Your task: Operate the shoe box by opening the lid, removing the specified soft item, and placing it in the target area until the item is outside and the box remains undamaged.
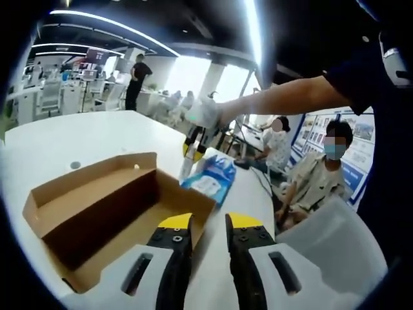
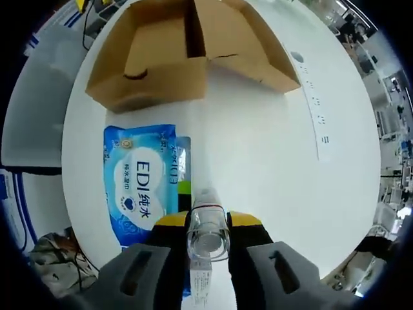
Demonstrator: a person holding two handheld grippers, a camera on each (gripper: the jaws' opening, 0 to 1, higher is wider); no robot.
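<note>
The brown cardboard shoe box (image 1: 97, 213) lies with its lid folded back on the white table (image 1: 77, 139), and its inside looks bare. A blue pack of wet wipes (image 1: 211, 175) lies flat on the table just beyond the box. My left gripper (image 1: 210, 225) stands open at the box's near corner with nothing between its yellow tips. The right gripper (image 1: 193, 143), in a gloved hand, hovers over the pack. In the right gripper view my right gripper (image 2: 208, 223) is shut on a small clear bottle (image 2: 208, 236), with the wipes pack (image 2: 143, 184) to its left and the box (image 2: 187, 51) beyond.
A grey grommet (image 2: 297, 57) and a row of small marks (image 2: 317, 116) lie on the table to the right of the box. Two people sit beyond the table's right edge (image 1: 322, 174). A white chair back (image 1: 329, 239) stands close by.
</note>
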